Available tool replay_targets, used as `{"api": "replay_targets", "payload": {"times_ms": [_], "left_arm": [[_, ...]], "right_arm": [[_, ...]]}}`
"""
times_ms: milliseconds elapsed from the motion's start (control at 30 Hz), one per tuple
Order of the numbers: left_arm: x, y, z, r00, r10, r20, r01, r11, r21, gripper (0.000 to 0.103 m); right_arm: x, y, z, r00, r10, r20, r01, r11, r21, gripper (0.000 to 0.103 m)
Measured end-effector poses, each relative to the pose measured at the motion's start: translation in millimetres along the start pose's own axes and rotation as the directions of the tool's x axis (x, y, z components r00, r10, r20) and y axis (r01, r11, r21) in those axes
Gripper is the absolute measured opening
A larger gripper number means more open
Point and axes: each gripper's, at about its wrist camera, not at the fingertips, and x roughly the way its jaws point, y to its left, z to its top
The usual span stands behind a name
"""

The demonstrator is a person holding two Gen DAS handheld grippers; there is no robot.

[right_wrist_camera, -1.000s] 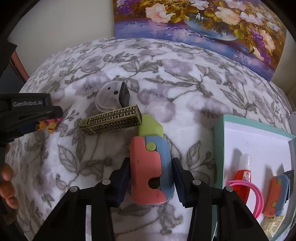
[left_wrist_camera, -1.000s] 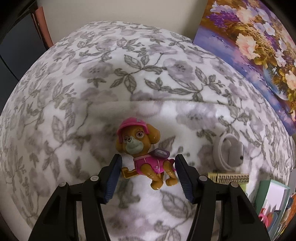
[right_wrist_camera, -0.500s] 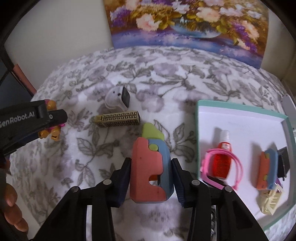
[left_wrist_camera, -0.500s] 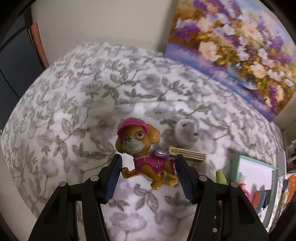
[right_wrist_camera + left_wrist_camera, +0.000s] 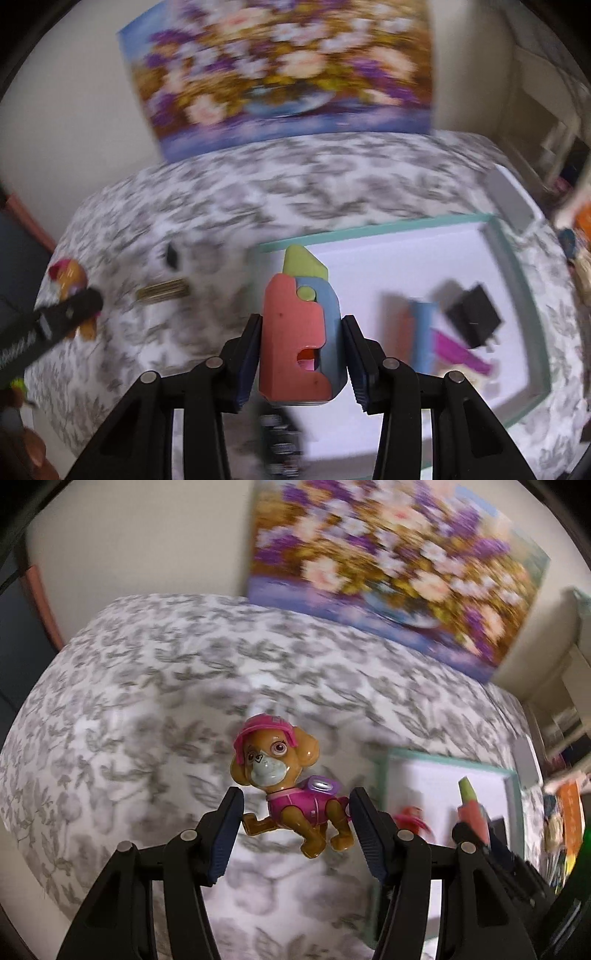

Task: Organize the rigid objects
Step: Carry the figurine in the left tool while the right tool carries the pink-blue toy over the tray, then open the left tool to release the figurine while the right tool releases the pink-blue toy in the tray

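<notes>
My left gripper (image 5: 295, 830) is shut on a toy dog (image 5: 284, 775) with a pink cap and pink vest, held above the floral blanket (image 5: 129, 701). My right gripper (image 5: 301, 356) is shut on a pink, blue and green plastic toy knife (image 5: 299, 332), held over the left part of the teal-rimmed white tray (image 5: 369, 229). The tray (image 5: 443, 764) also shows at the right of the left wrist view, with the right gripper and its toy knife (image 5: 471, 808) over it. The left gripper and toy dog (image 5: 70, 277) show at the left of the right wrist view.
Inside the tray lie a second pink and blue toy (image 5: 417, 336), a black block (image 5: 474, 317) and a magenta item (image 5: 461, 350). A gold patterned bar (image 5: 162, 293) lies on the blanket left of the tray. A flower painting (image 5: 280, 74) leans on the wall behind.
Both grippers have risen and swung right with their toys. The right gripper now hangs over the tray; the left one has come closer to the tray.
</notes>
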Motion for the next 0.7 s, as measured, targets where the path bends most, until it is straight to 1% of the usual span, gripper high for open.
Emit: {"api": "replay_targets", "payload": {"times_ms": [100,267,367,433,567,700], "left_arm": [[3.3,-30.0,-8.3,0.999,-0.030,-0.017,0.031,0.998,0.057,0.061],[12.2,-68.2,-23.1,0.994,-0.085,-0.072,0.093,0.989,0.118,0.061],[19.6,-88.7,-31.6,0.990,-0.092,-0.103,0.108,0.981,0.162,0.061],[23.2,-101.6,-36.1,0.990,-0.087,-0.112,0.107,0.975,0.197,0.061],[22.0,-119.8,-42.4,0.991,-0.077,-0.106,0.103,0.960,0.260,0.061],[22.5,-125.8,-44.5,0.990,-0.080,-0.118,0.110,0.954,0.279,0.061]], "right_arm": [[2.7,-36.6,1.7,1.000,-0.010,-0.014,0.011,0.997,0.082,0.045],[3.7,-77.4,0.3,0.999,-0.042,-0.017,0.044,0.989,0.140,0.045],[3.9,-99.9,-1.0,0.998,-0.054,-0.022,0.057,0.983,0.176,0.045],[5.9,-108.9,-2.5,0.998,-0.056,-0.031,0.061,0.980,0.192,0.045],[10.3,-120.0,-4.7,0.997,-0.061,-0.048,0.070,0.975,0.212,0.046],[13.0,-124.2,-6.4,0.997,-0.055,-0.062,0.068,0.972,0.224,0.046]]}}
